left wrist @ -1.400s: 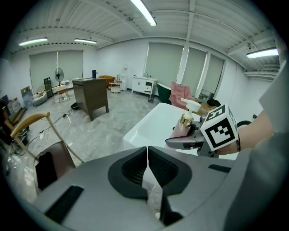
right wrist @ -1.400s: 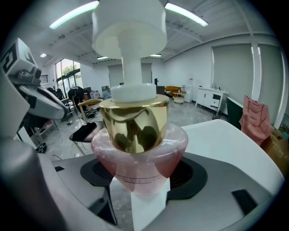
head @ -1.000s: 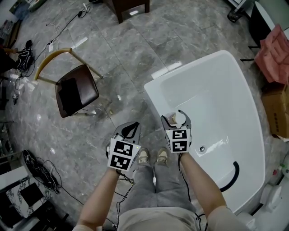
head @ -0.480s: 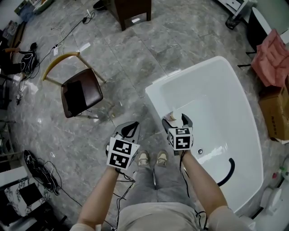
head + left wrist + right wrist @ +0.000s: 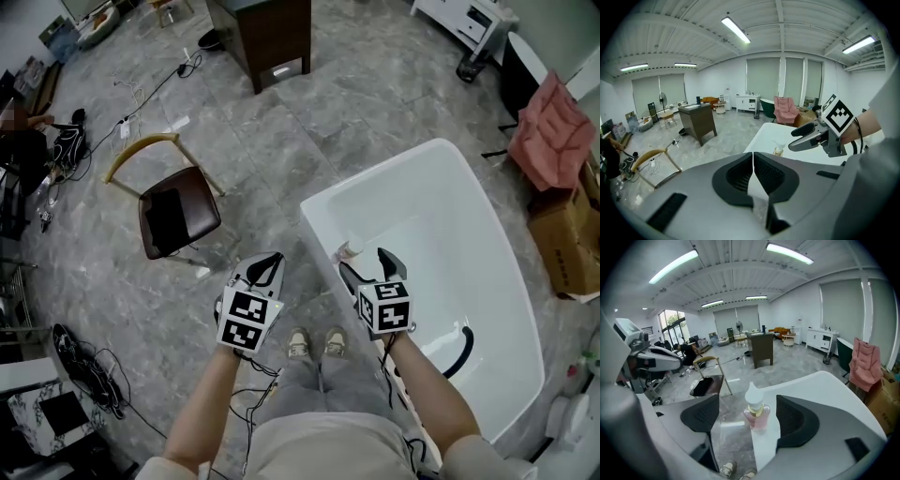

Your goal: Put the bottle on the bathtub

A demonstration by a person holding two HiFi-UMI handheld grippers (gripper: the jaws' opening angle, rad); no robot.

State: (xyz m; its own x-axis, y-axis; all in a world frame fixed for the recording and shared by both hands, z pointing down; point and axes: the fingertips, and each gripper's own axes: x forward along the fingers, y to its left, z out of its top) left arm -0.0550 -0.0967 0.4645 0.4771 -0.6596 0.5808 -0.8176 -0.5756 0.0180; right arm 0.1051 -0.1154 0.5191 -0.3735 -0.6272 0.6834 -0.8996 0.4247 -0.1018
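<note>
A small bottle with pink liquid and a white cap stands upright on the near left rim of the white bathtub. My right gripper is open just behind it, jaws spread wide and touching nothing. In the right gripper view the bottle stands free on the rim, beyond the gap of the right gripper. My left gripper is shut and empty over the floor, left of the tub. The left gripper view shows the left gripper shut, with the bottle small beyond it.
A brown chair stands on the grey tiled floor to the left, a dark cabinet further off. A cardboard box and pink cloth lie right of the tub. A black hose curves inside it. Cables lie at lower left.
My right gripper opened, let go of the bottle and drew back toward me. The bottle stays standing on the tub rim. The left gripper stayed shut.
</note>
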